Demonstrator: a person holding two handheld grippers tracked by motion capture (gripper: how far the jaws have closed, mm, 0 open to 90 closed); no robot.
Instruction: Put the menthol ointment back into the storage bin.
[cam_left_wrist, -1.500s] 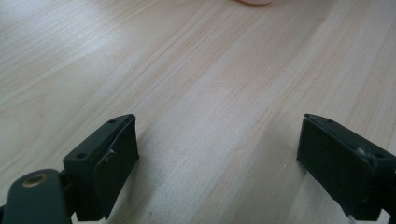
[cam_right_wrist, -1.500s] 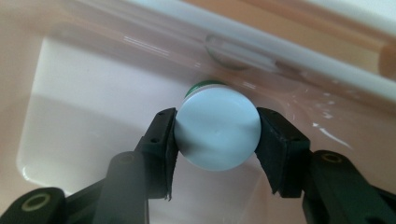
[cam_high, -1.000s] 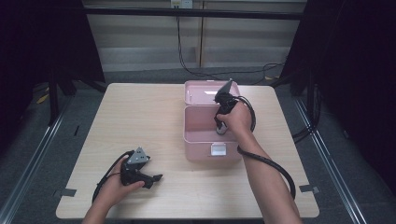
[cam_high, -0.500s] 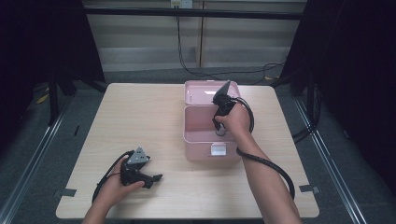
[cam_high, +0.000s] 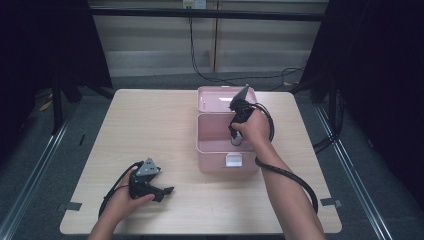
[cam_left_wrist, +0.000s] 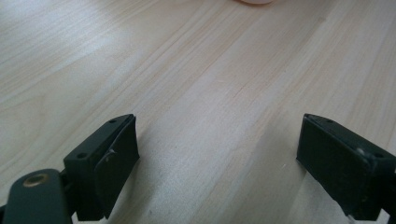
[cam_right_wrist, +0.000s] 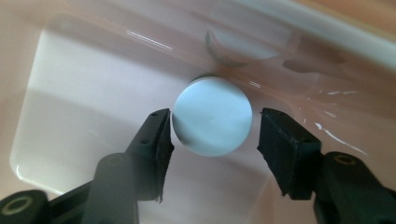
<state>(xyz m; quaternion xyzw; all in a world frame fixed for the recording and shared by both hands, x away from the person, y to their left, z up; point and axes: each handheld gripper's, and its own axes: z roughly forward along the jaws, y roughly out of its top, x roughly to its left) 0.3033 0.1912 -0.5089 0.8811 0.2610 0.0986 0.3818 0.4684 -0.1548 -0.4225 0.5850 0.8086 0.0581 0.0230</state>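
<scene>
The left tongs (cam_high: 167, 190) lie low on the bench (cam_high: 150, 130), held by the person's left hand (cam_high: 122, 197) near the front edge on the person's left side. In the left gripper view the two black jaws stand wide apart, with bare pale wood between them and nothing in their gap. A black cable (cam_high: 112, 187) curls from these tongs around the hand. On top of them sits a grey three-cornered plate (cam_high: 148, 168).

The right tongs (cam_right_wrist: 212, 135) point down into a pink box (cam_high: 227, 152), which stands well apart from the left tongs, farther along the bench and to their right. The box's lid (cam_high: 215, 97) is thrown back and lies flat behind the box. The right hand (cam_high: 255, 127) holds the tongs above the open box, and a thick black cable (cam_high: 290, 175) runs back along the forearm.

In the right gripper view a round pale blue cap or lid of a small container (cam_right_wrist: 212, 122) sits between the two jaws, on the glossy pink floor of the box. The left jaw is just beside or touching the edge of the disc; the right jaw stands a little away from it, with a thin strip of pink visible between them. So these tongs are open around the container and do not squeeze it. In the high view the container (cam_high: 236, 140) shows as a small light object directly under the right tongs, near the right part of the box.
</scene>
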